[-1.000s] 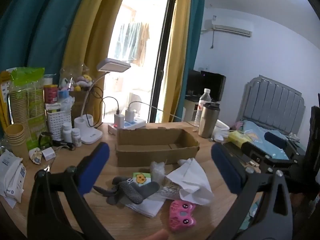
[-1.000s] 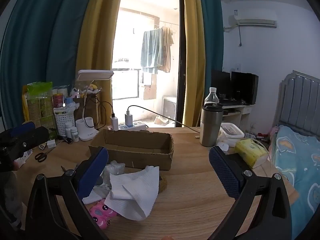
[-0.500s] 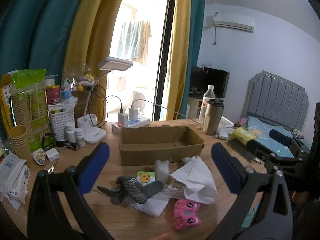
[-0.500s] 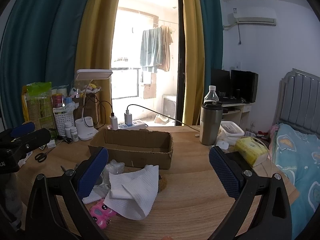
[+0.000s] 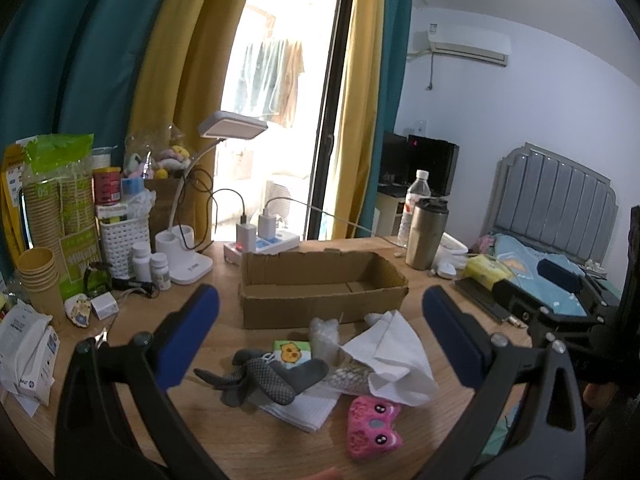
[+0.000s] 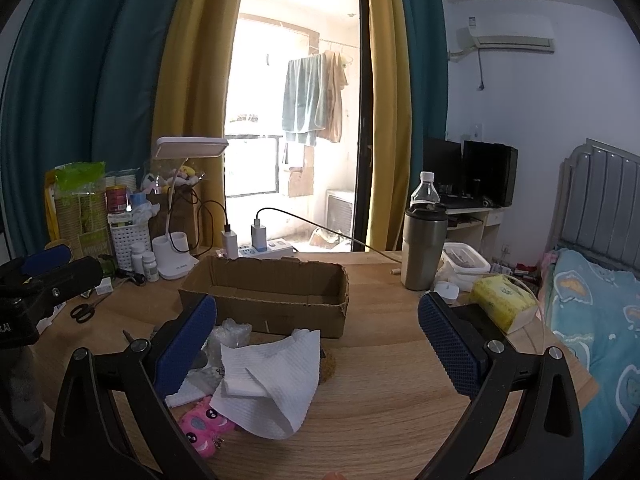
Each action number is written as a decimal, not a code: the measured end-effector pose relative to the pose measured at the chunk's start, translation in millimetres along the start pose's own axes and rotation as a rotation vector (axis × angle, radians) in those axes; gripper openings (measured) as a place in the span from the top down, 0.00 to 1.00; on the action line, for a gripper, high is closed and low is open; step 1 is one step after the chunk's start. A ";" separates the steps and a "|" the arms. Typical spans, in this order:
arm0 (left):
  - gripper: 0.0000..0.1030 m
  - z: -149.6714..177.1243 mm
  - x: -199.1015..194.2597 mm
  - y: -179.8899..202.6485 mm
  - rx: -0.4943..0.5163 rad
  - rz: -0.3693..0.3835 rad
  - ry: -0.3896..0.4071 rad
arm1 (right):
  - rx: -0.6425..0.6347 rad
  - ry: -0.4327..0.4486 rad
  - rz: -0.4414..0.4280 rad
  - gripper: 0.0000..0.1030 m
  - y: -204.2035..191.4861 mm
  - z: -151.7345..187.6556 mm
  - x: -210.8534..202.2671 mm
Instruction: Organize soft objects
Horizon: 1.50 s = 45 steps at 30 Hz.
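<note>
Hovering above the wooden table [image 5: 224, 432], the left gripper [image 5: 320, 336] and right gripper [image 6: 318, 338] both stand wide apart, holding nothing. The soft objects — grey sock [image 5: 264, 378], white cloth [image 6: 272, 380], pink plush [image 5: 372, 428] — lie heaped just before the open cardboard box [image 5: 320, 292].
</note>
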State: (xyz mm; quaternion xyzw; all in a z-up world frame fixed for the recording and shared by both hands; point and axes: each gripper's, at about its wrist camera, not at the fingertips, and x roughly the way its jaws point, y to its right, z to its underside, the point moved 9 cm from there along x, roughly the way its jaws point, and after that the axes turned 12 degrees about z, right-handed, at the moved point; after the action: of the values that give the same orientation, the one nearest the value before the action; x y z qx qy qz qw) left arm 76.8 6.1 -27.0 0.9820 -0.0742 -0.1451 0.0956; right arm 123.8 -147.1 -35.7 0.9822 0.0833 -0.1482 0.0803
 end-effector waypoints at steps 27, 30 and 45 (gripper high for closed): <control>0.00 0.6 0.7 -0.4 -0.002 0.003 -0.006 | 0.000 -0.002 0.000 0.00 -0.4 0.1 0.5; 0.00 0.6 0.6 -0.4 -0.001 0.003 -0.004 | 0.000 -0.002 0.000 0.00 -0.5 0.0 0.5; 0.00 3.0 1.5 -2.0 -0.008 0.002 -0.008 | -0.008 -0.011 -0.004 0.00 -3.5 4.7 1.9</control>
State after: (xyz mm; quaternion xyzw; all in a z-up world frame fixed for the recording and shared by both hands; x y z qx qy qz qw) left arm 77.6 7.3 -30.6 0.9809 -0.0752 -0.1491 0.0993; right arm 123.6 -144.2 -41.2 0.9808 0.0853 -0.1536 0.0843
